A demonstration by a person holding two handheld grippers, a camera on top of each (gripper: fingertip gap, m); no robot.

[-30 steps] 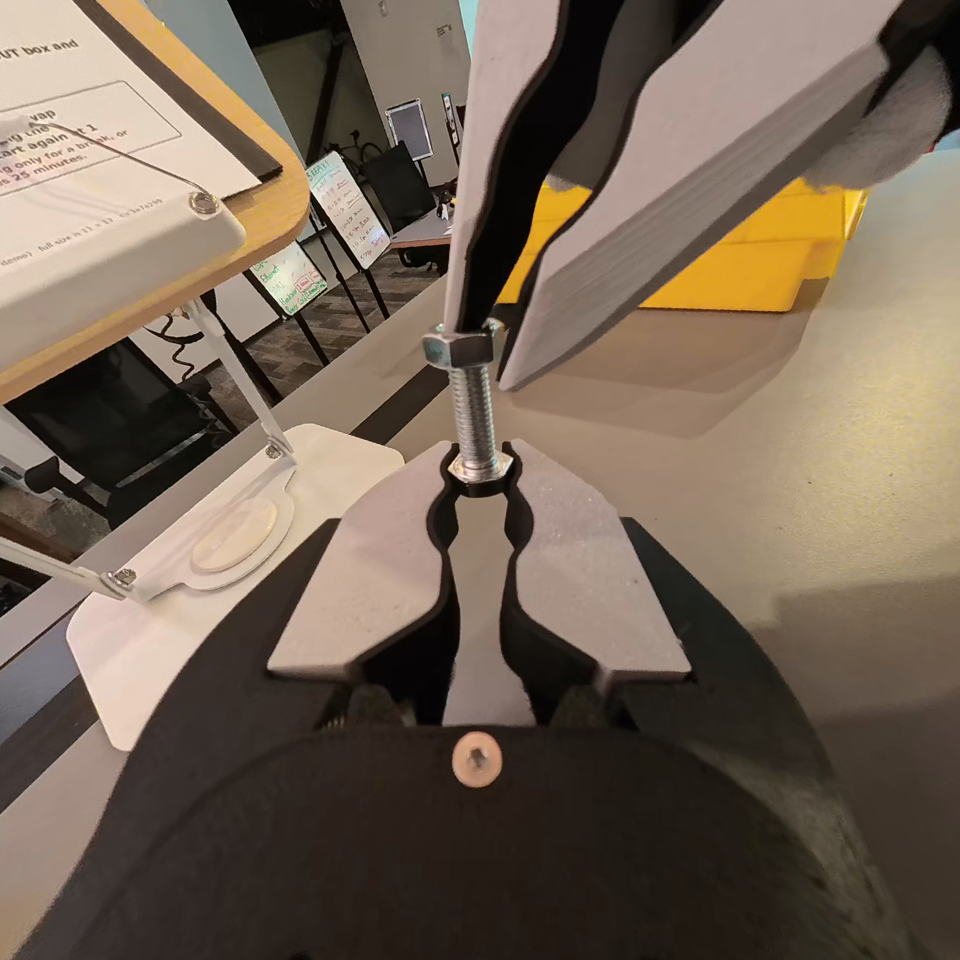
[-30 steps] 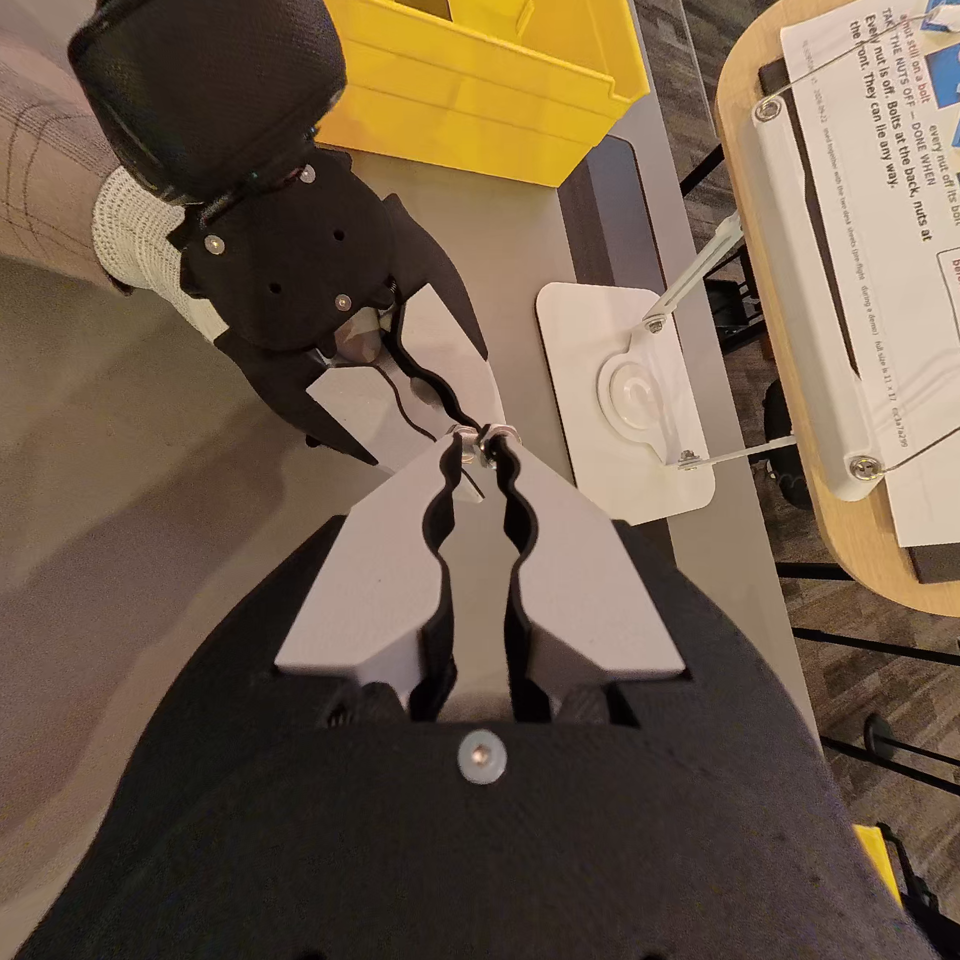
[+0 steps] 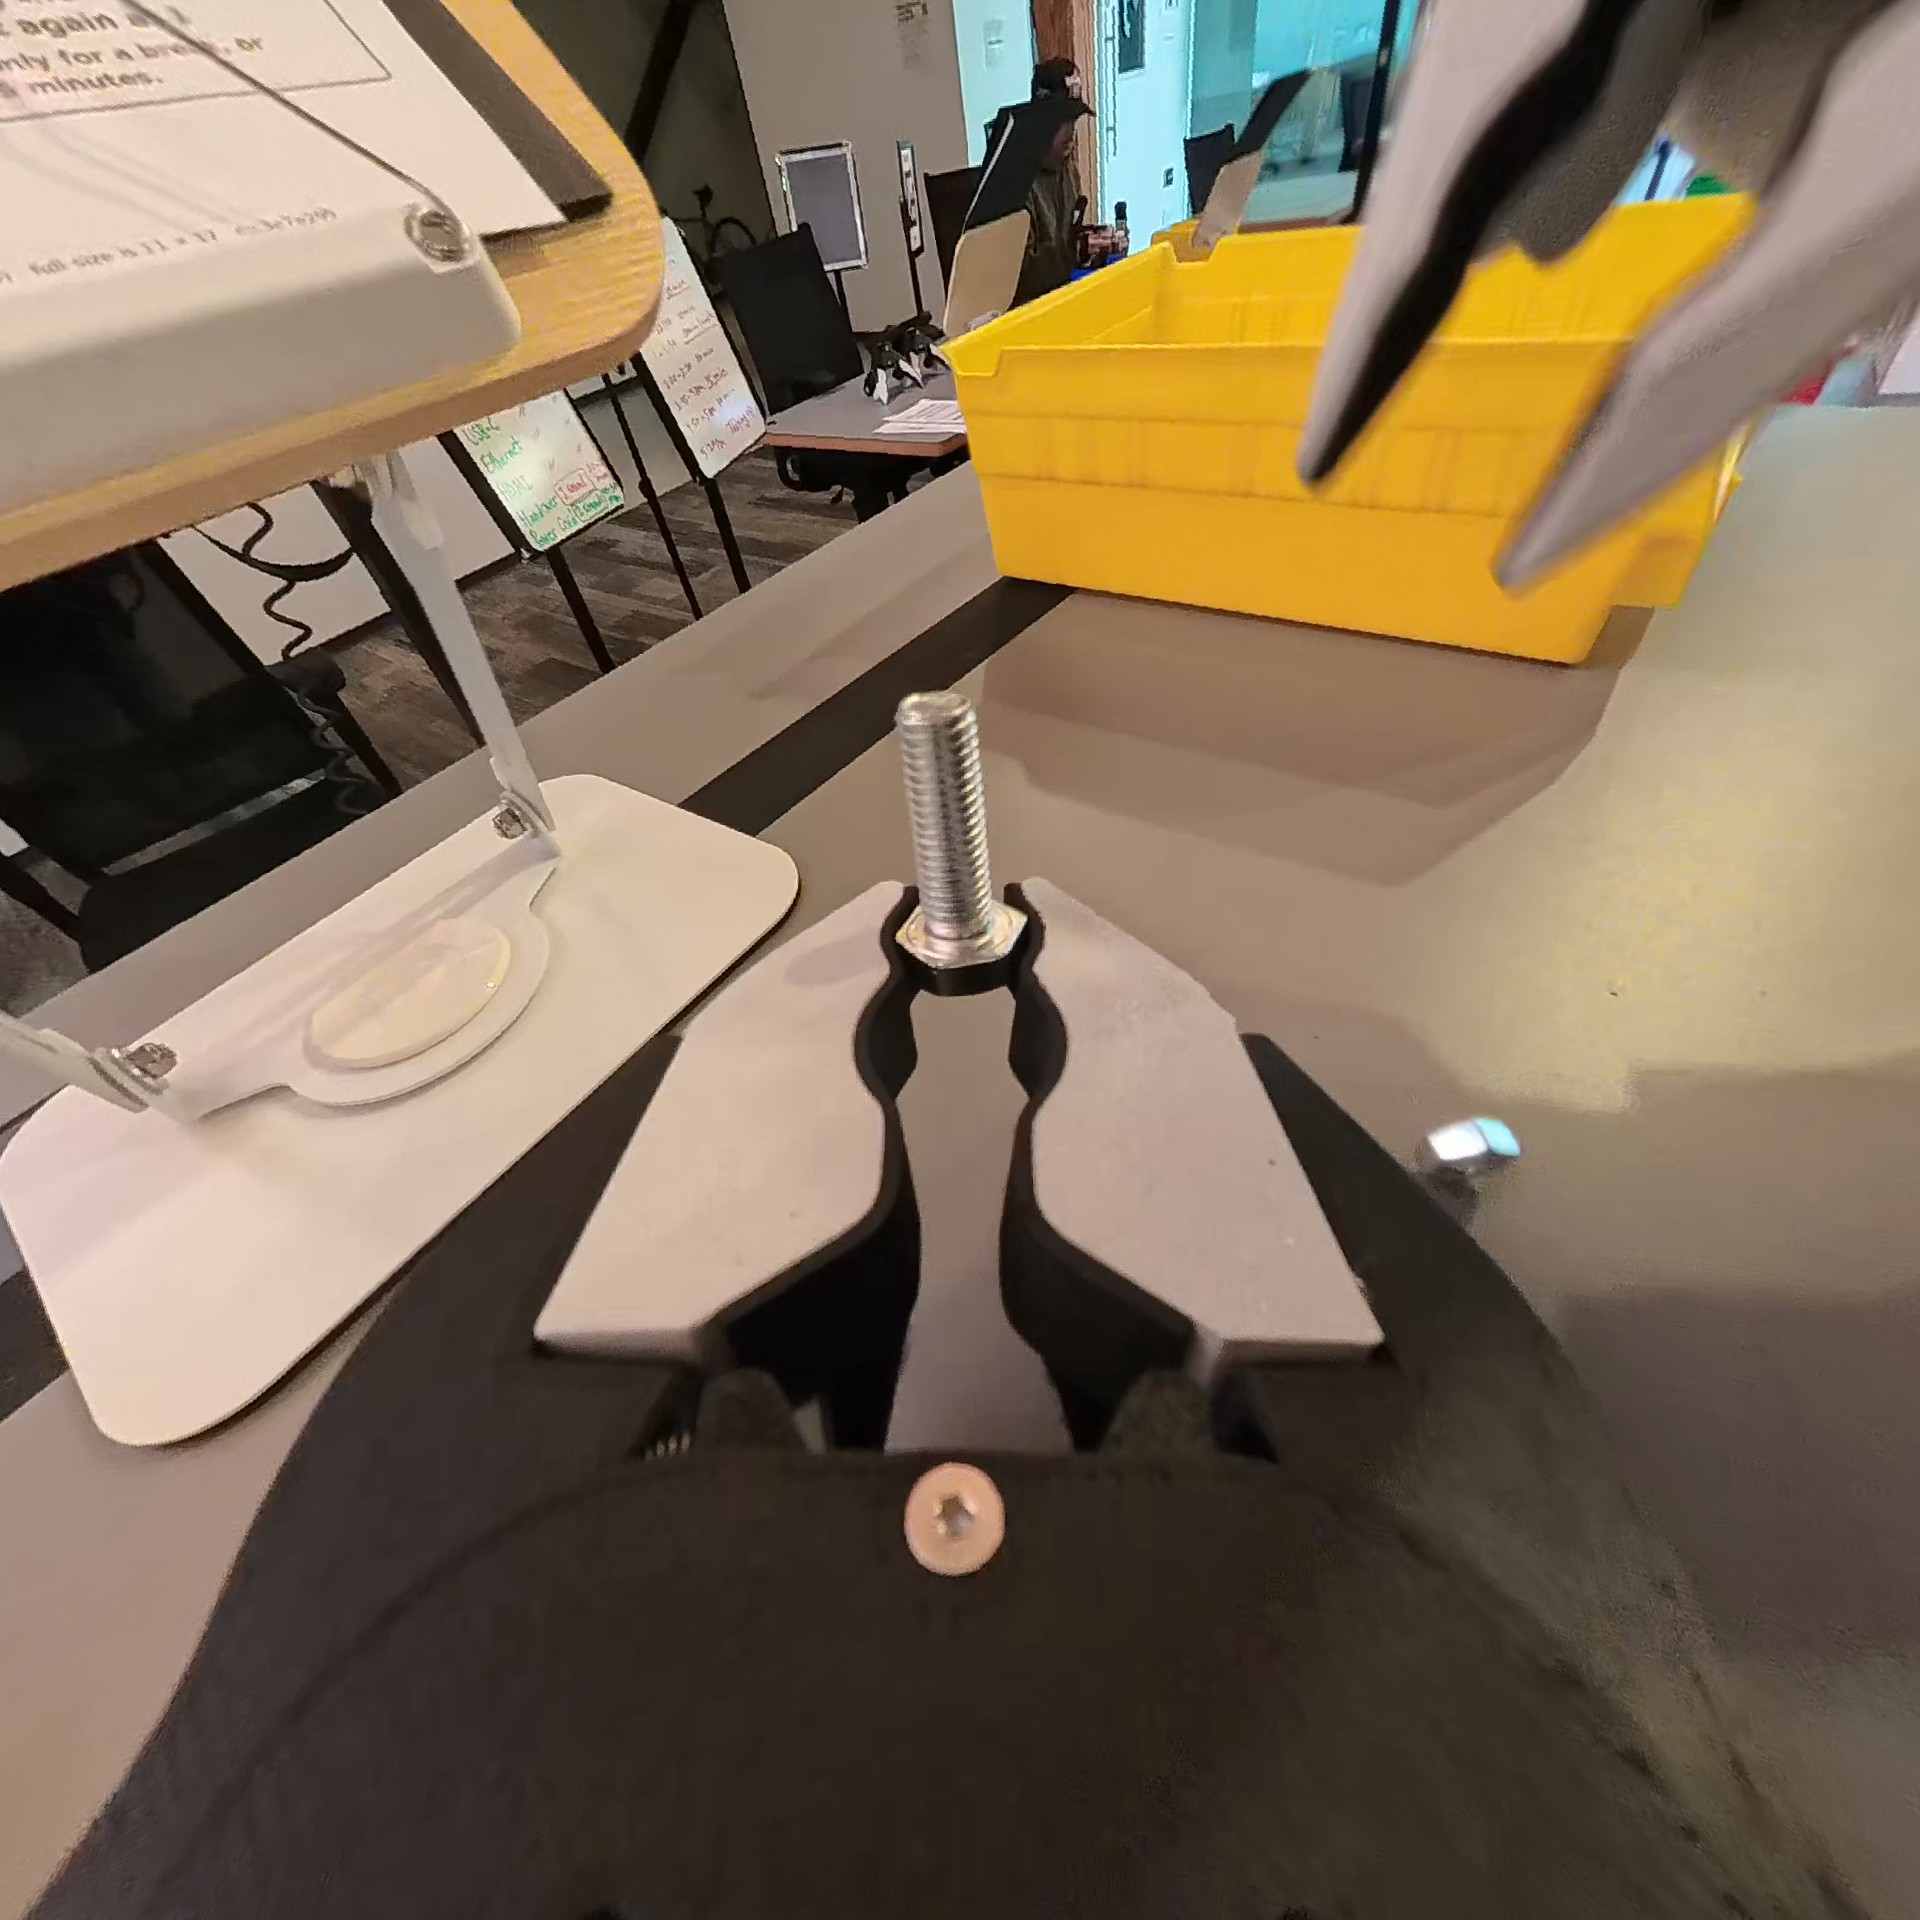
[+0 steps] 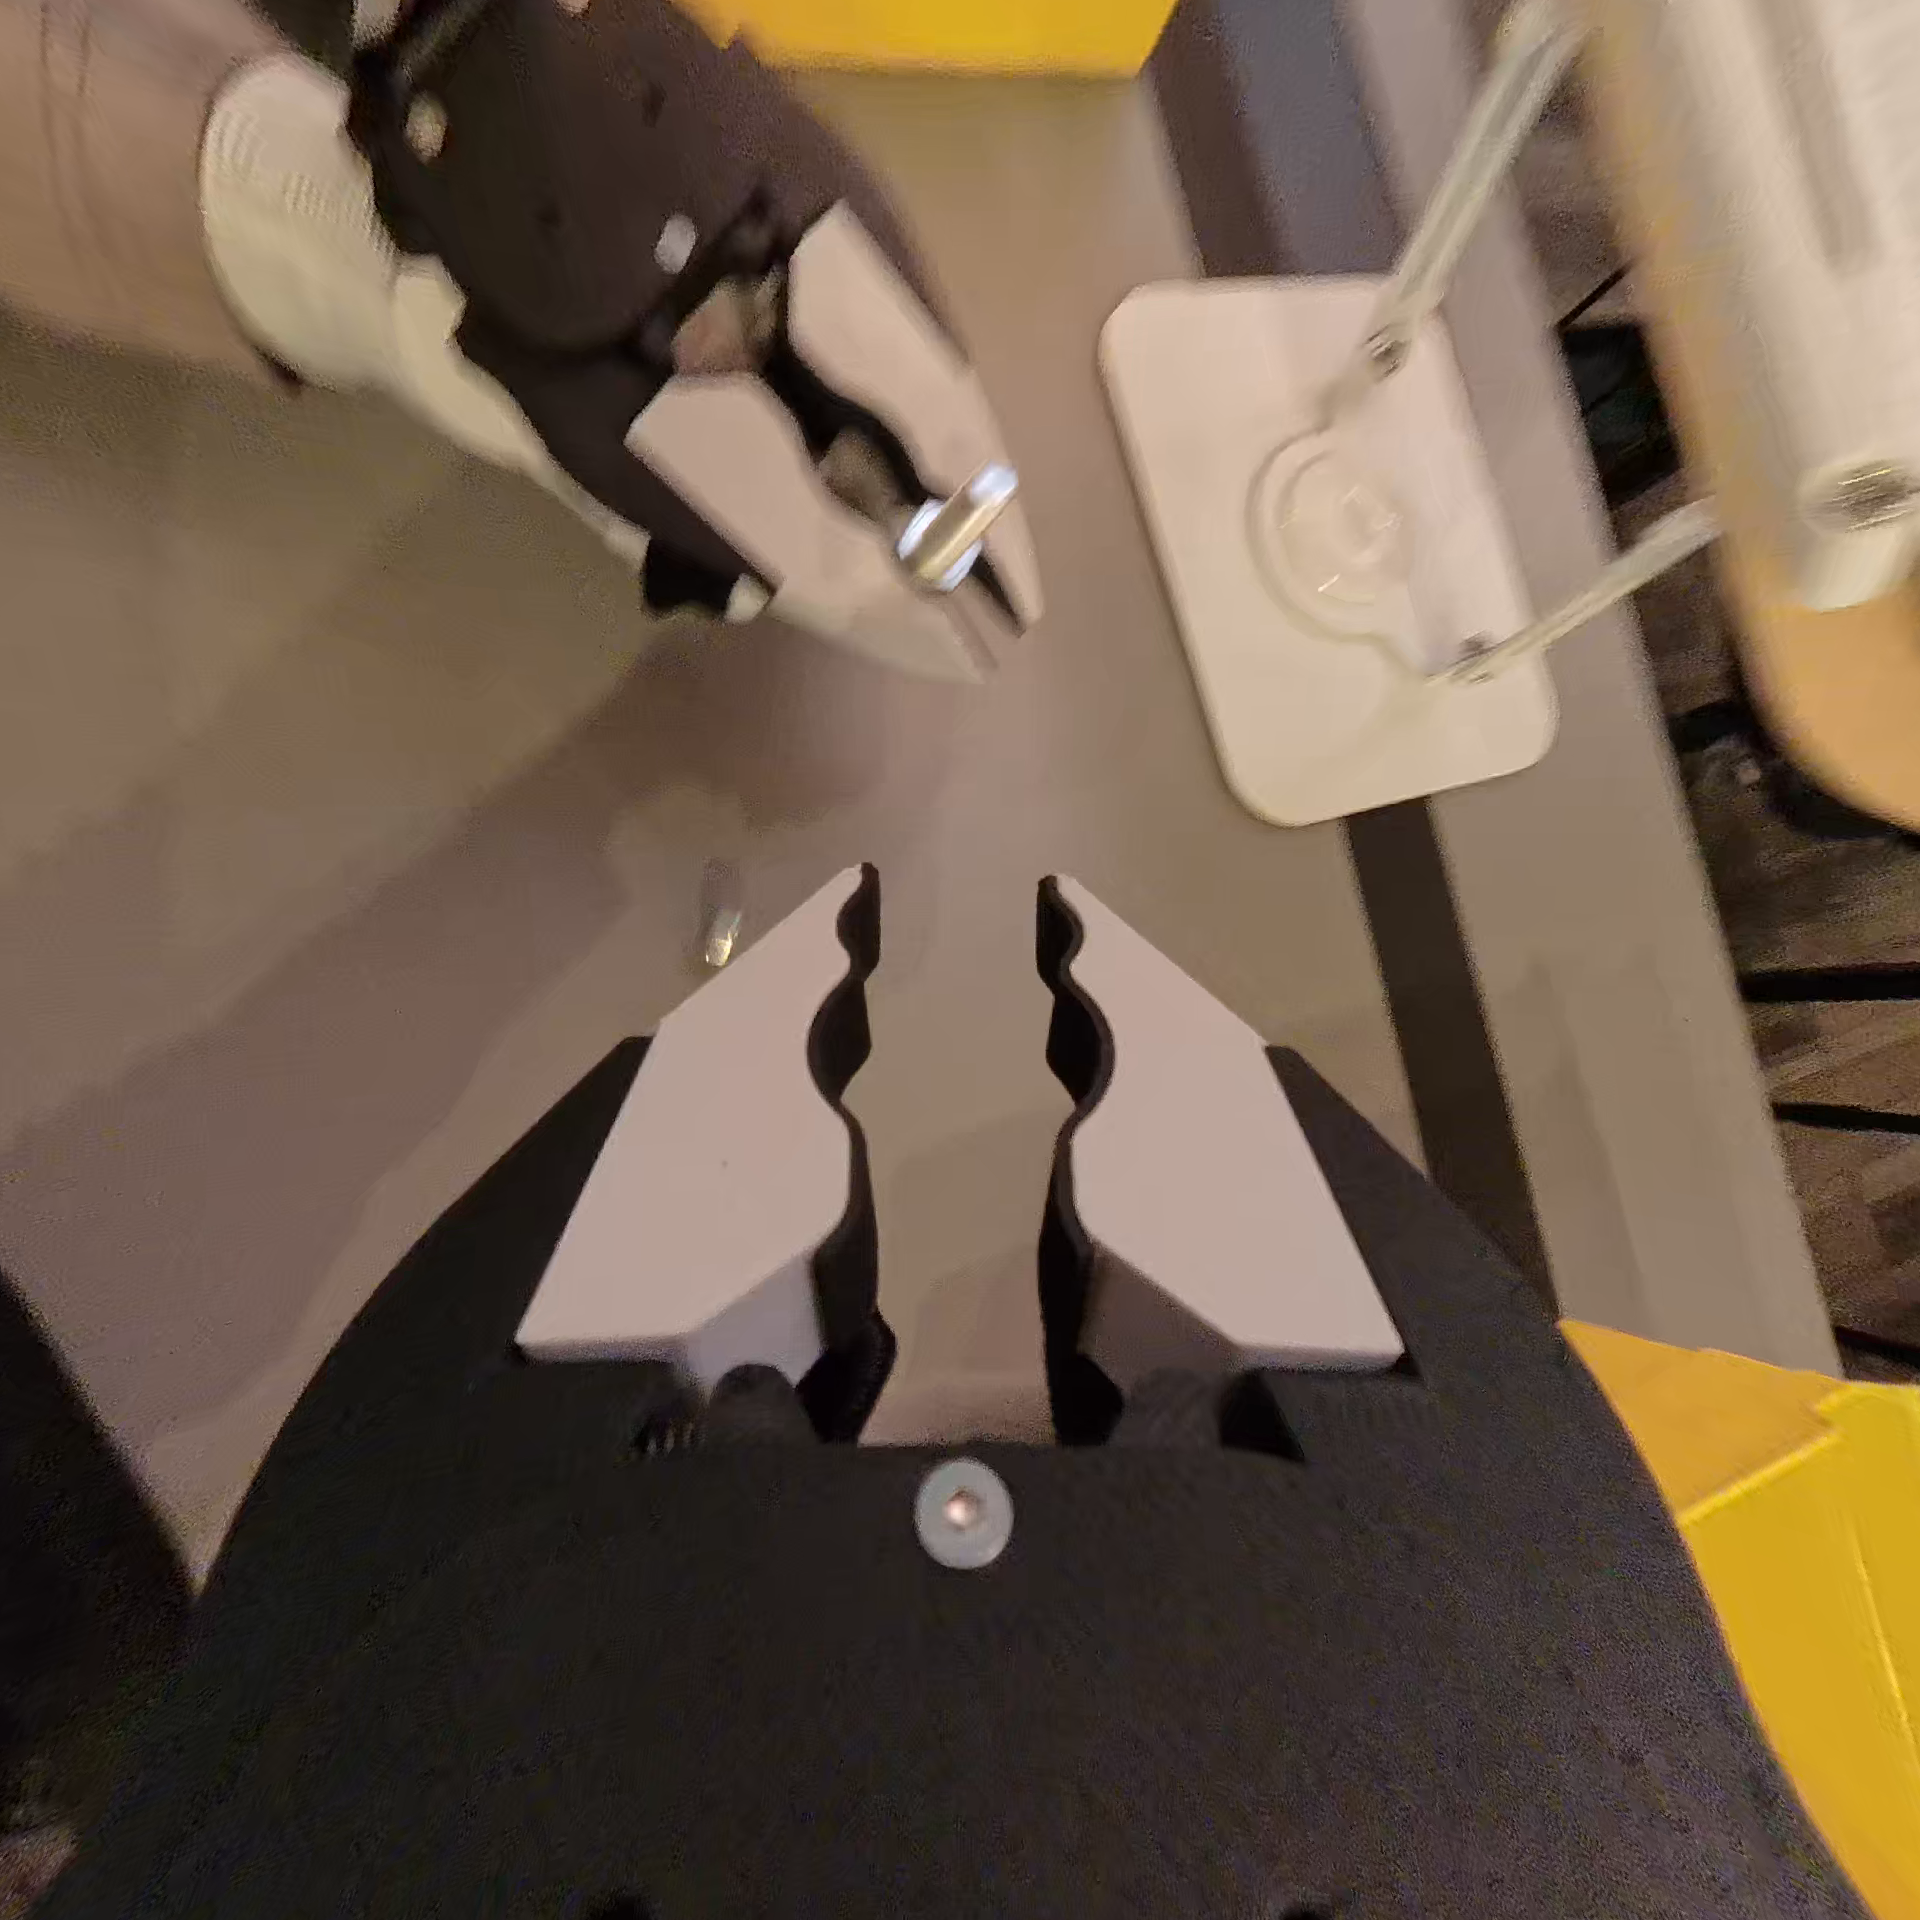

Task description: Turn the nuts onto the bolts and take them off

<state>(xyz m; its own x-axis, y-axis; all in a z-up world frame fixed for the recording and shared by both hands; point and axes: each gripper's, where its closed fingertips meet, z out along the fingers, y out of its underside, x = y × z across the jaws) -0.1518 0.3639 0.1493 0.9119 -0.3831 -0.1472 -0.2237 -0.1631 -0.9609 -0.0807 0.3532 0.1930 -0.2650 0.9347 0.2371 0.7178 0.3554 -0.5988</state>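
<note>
Bolt (image 3: 940, 821) and loose nut (image 3: 1467, 1151) form the relation on which the coming move is judged to turn. The bolt is held upright by its hex head at the very tips of the left gripper (image 3: 961, 940), whose fingers are closed narrowly on that head; its long axis rises straight up out of the finger plane, with the threaded shank bare and nothing on its top. In the right wrist view the same bolt (image 4: 951, 540) is seen ahead and slightly left of the right gripper (image 4: 954, 894), well apart from it.

The right gripper's fingers are parted to a moderate gap and nothing is held between them. A small bright piece, taken to be the nut (image 4: 720, 940), lies on the grey table (image 4: 312, 727) just beside the outer edge of the right gripper's left finger, outside the gap; blur hides its exact pose. From the left gripper it lies to the right of the fingers and behind their tips. The right gripper is judged the nearer to it and the free one.

A yellow bin (image 3: 1247, 468) stands beyond the fingertips. A printed sheet is carried on a white stand (image 3: 312, 1143) to the left of the left fingers, and whiteboards with handwriting stand in the background; their writing is not reproduced, and no brand mark can be made out.
</note>
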